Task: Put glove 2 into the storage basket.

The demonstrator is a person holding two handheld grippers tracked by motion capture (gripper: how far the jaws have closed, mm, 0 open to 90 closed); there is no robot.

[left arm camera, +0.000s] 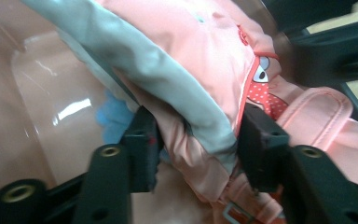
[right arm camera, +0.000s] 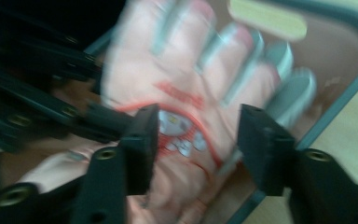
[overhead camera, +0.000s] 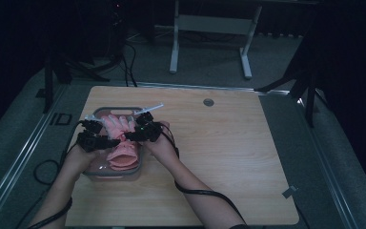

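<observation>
Pinching soft pink glove (left arm camera: 200,56) cuff, left hand-held gripper (left arm camera: 198,140), right hand-held gripper (right arm camera: 198,140) agape, clear tub (overhead camera: 93,169).

Your light wooden bench (overhead camera: 219,157) carries a clear, grey-rimmed container (overhead camera: 96,172) near its left edge, plus a small round grommet (overhead camera: 208,102).

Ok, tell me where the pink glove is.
In the high view the pink glove lies in the clear bin at the table's left, between both tools.
</observation>
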